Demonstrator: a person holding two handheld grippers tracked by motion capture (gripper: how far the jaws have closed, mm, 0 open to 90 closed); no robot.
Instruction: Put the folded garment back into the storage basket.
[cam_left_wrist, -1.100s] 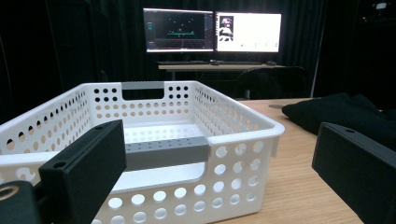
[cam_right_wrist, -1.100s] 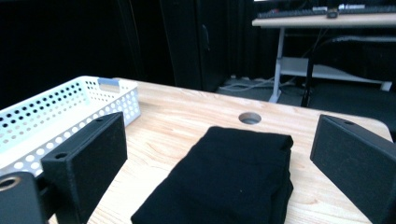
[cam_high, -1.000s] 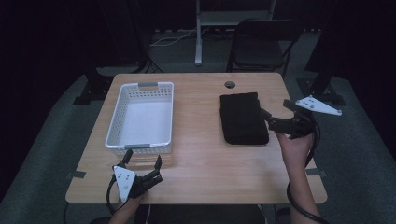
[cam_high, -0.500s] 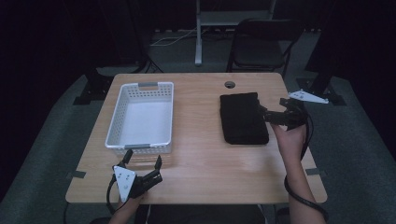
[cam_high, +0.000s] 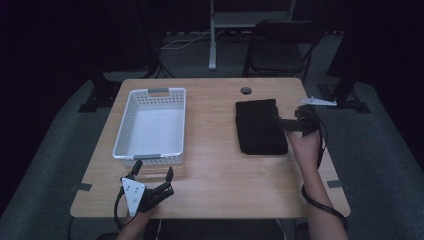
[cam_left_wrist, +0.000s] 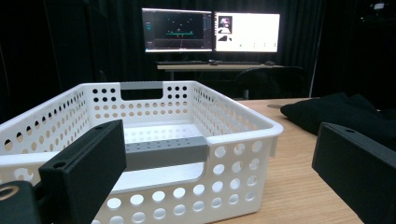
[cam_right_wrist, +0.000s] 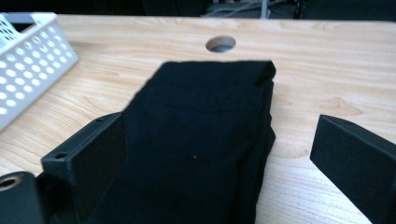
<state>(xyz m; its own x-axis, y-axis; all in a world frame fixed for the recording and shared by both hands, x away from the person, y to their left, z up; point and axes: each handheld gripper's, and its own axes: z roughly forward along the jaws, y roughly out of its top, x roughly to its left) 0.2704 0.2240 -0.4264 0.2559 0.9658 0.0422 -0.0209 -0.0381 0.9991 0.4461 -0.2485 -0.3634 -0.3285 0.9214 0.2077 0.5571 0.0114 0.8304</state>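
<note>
Table (cam_high: 215, 165), light wood w/ a cable hole (cam_high: 245, 90) near the far edge, carries everything. White perforated basket (cam_high: 150, 125) sits on its left half, nothing inside. Folded black garment (cam_high: 260, 127) lies flat on the right half, well apart from the basket, long side running front to back.

Right gripper (cam_high: 280, 122) is at the garment's right edge, jaws spread wide; in the right gripper view the cloth (cam_right_wrist: 201, 140) runs up between them, one jaw over the fabric, the other out over bare wood. Nothing clamped yet. Left gripper (cam_high: 152, 170) hovers just in front of the basket's near rim, jaws also wide apart, holding nothing.

Risks, as I judge them: the fold is several layers thick, so closing on the top ply alone would probly let the bundle unfold on lift & trail across the table. Jaw over wood sits beside the stack, so a shallow bite could slip off the edge. Dragging rather than lifting might bunch it vs. the basket wall.
</note>
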